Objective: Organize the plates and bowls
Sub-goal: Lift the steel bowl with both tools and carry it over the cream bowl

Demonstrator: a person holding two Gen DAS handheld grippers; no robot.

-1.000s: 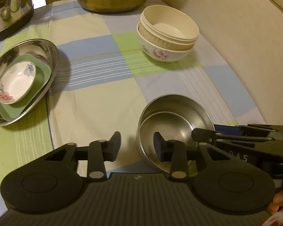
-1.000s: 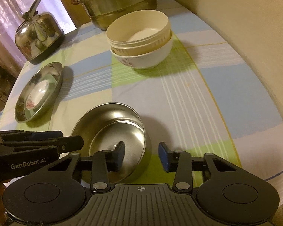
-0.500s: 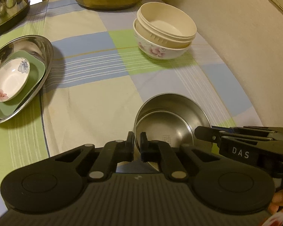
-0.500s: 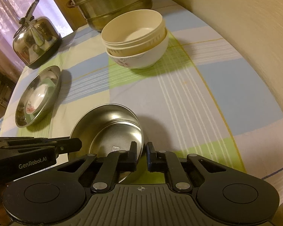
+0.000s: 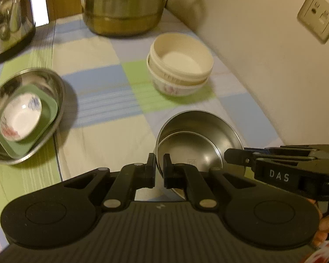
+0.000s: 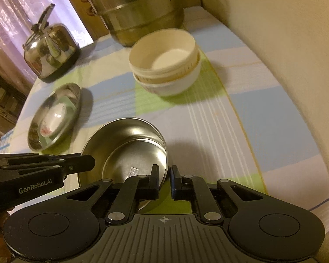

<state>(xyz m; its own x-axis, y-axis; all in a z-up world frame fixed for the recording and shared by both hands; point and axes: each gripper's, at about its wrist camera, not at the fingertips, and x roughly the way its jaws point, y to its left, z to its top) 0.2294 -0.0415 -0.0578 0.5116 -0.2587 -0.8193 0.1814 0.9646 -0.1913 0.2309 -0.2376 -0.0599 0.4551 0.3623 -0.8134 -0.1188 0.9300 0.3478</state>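
Landmark: the steel bowl (image 5: pixel 199 140) at the near edge of the table (image 5: pixel 111 131); all places below are given from it.
Done so far: beyond the steel bowl, toward the big steel pot (image 5: pixel 122 6), three light bowls (image 5: pixel 179 72) are already nested. Far to its left, a steel plate (image 5: pixel 28 114) carries a green dish (image 5: pixel 43 118) and a small flowered saucer (image 5: pixel 22 116).
Left to do: I judge the steel bowl is the last piece to be put away; where it should go I cannot tell.
Left hand-held gripper (image 5: pixel 158 171): closed on the left rim of the steel bowl, one finger inside and one outside.
Right hand-held gripper (image 6: pixel 164 180): closed the same way on the right rim.
Steel bowl, state: it seems a smaller bowl sits inside it; whether the base is off the cloth I cannot tell.
Materials: the steel pieces are thin, shiny and smooth, so slippery in a pinch; the nested bowls look like matt cream plastic over glazed ceramic with flowers.
Cloth: soft checked fabric in green, blue and cream.
Kettle (image 6: pixel 50 50): polished metal, rounded, far left behind the steel bowl.
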